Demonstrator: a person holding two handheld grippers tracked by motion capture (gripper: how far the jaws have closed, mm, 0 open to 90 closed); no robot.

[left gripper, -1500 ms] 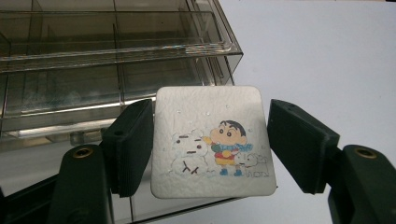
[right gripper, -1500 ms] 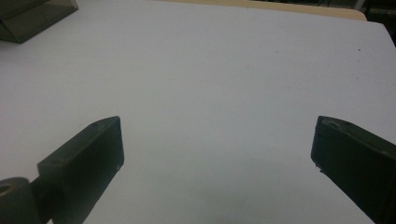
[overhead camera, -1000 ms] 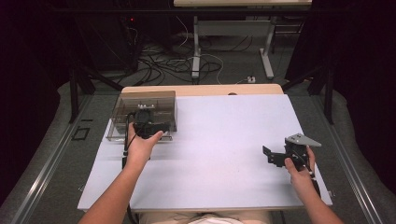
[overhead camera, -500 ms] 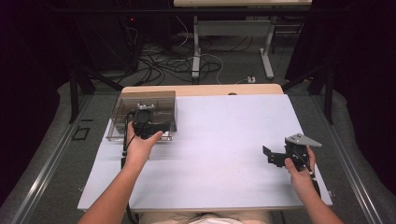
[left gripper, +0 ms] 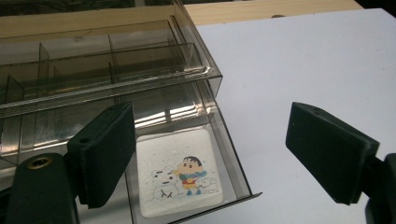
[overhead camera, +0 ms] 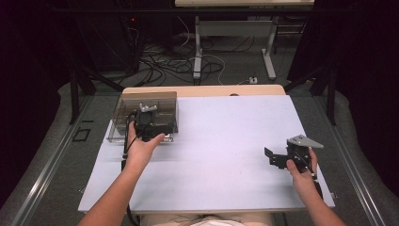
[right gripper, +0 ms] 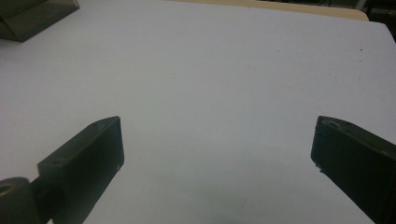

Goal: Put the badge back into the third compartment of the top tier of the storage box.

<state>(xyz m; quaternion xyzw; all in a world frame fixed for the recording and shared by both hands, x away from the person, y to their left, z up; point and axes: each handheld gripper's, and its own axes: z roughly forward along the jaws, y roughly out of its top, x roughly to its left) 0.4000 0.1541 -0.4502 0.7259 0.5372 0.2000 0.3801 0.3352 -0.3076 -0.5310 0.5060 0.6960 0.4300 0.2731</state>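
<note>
Near the table's [overhead camera: 221, 141] far left corner stands a smoked, see-through drawer box [overhead camera: 123, 109], and the left gripper [left gripper: 212, 154] hangs just over its front with the jaws spread wide, gripping nothing. In the left gripper view the lowest drawer [left gripper: 233, 154] is pulled out toward the person, and a white square card [left gripper: 180, 179] lies flat on its floor, in the drawer's right-hand corner, between the two jaws as the camera sees them. The upper compartments, split by thin dividers, look bare.

The right gripper [overhead camera: 277, 157] rests at the table's right edge, well apart from the box, its jaws also wide and closing on nothing; its own view looks across bare white tabletop with a corner of the box far off.

By my reading the drawer is already open and the card is not yet picked up or touched, so the work seems early: reaching in, pinching the card and lifting it out is what remains, then likely shutting the drawer.

The card bears a cartoon of a child in a scarf beside a snowman; a small line of print under the figures is too fine to read, and no brand is legible
</note>
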